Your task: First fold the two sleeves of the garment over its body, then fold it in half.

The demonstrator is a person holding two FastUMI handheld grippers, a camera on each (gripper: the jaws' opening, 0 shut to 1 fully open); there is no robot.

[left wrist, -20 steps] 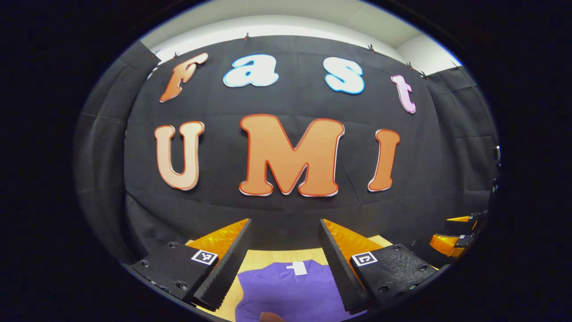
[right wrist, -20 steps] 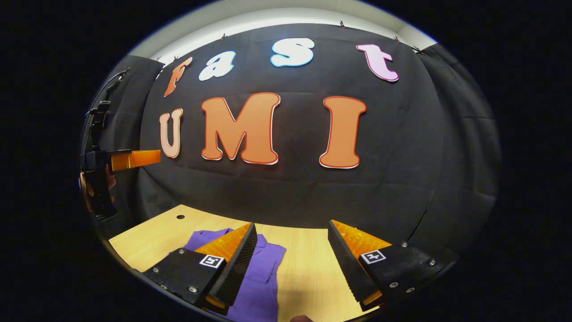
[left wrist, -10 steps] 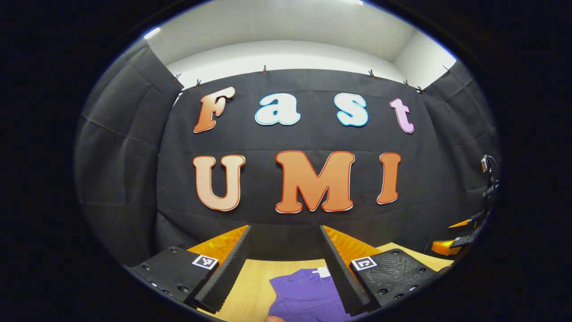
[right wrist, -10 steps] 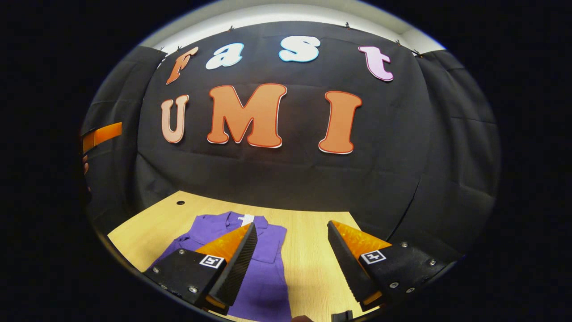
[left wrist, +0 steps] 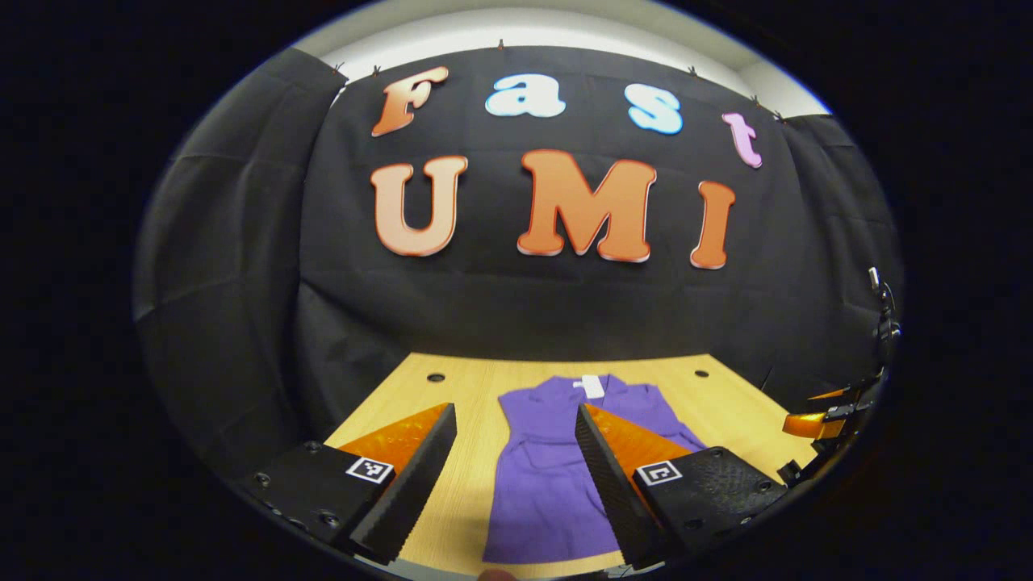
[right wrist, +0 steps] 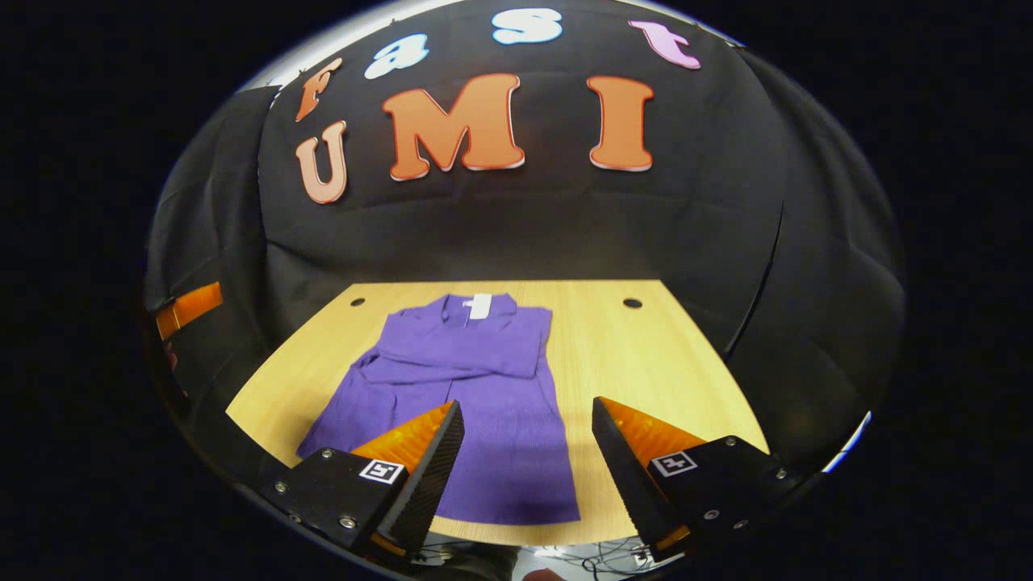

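A purple garment (right wrist: 460, 387) lies flat on the wooden table (right wrist: 646, 363), collar and white tag at the far end, both sleeves folded across its chest. In the left gripper view the same garment (left wrist: 549, 476) runs from the table's middle toward the near edge. My right gripper (right wrist: 524, 464) hangs open above the garment's near hem, holding nothing. My left gripper (left wrist: 512, 472) is open too, above the garment's left side, its right finger (left wrist: 605, 468) covering part of the cloth. The right gripper (left wrist: 823, 420) also appears at the far right of the left gripper view.
The table (left wrist: 452, 484) has small round holes (right wrist: 633, 303) near its far corners. Black cloth walls close in the far side and both flanks. Bare wood lies to the right of the garment. Cables (right wrist: 597, 553) hang below the near table edge.
Both grippers have pulled back and tilted downward, so the whole table and the full length of the garment have come into sight. Both stay open and hold nothing.
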